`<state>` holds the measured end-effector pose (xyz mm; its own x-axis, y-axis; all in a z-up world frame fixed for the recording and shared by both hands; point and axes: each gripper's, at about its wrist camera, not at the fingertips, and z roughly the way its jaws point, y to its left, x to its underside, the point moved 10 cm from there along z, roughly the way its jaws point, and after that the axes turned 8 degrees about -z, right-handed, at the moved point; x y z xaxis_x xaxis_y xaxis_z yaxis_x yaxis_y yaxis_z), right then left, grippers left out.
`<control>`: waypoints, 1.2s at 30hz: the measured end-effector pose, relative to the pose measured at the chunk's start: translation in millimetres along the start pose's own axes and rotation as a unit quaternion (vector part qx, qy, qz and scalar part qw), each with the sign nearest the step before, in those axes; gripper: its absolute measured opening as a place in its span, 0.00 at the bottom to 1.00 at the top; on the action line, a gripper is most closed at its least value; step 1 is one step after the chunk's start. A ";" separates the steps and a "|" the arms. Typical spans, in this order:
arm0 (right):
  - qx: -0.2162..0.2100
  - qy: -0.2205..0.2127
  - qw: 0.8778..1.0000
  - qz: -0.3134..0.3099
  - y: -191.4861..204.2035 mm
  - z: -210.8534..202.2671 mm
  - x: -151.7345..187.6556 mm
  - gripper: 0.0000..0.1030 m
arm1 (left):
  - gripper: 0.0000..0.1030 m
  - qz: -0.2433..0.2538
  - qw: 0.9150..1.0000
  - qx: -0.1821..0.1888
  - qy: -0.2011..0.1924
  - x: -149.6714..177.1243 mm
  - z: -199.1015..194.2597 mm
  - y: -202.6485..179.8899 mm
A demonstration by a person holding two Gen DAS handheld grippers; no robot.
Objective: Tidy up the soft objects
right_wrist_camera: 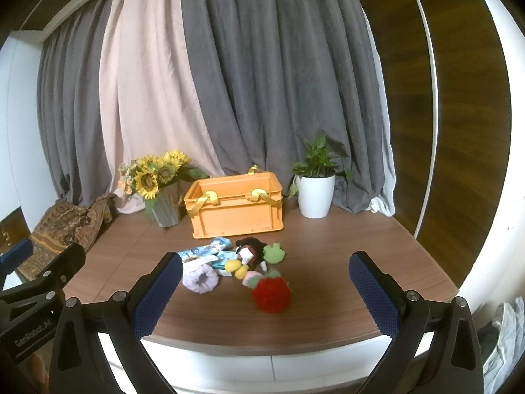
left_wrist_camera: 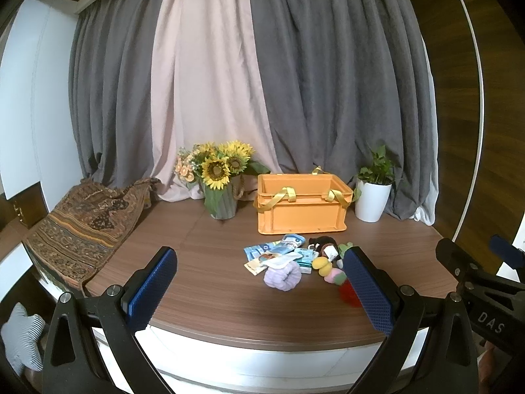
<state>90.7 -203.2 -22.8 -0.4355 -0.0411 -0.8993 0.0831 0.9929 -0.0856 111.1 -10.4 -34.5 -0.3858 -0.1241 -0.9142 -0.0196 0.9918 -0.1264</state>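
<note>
A heap of small soft things lies mid-table in front of an orange crate with yellow handles. In it are a lilac scrunchie, a red knitted strawberry, a yellow plush, a green frog plush, a dark plush doll and blue-white packets. My left gripper is open, held back over the table's front edge. My right gripper is open too, also short of the heap, empty.
A sunflower bouquet in a grey vase stands left of the crate, a white potted plant right of it. A patterned cloth bag lies at the table's left end. Curtains hang behind.
</note>
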 end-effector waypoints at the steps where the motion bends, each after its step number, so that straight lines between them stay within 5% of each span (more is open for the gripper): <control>1: 0.000 0.000 1.000 0.001 -0.6 0.7 0.6 1.00 | 1.00 0.000 1.000 0.000 0.001 1.1 0.0 0.2; 19: -0.010 0.039 0.999 0.015 -9.7 32.2 29.6 1.00 | 1.00 -0.013 0.999 0.008 0.049 41.1 36.8 -7.4; 36: -0.005 0.095 0.995 0.027 -2.4 113.7 65.2 1.00 | 1.00 0.013 0.998 0.017 0.062 55.7 123.3 -7.8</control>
<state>164.0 -221.0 -130.0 -0.5930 0.0340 -0.8045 0.1024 0.9942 -0.0334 203.6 -28.9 -132.0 -0.4967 -0.0912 -0.8631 0.0225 0.9928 -0.1178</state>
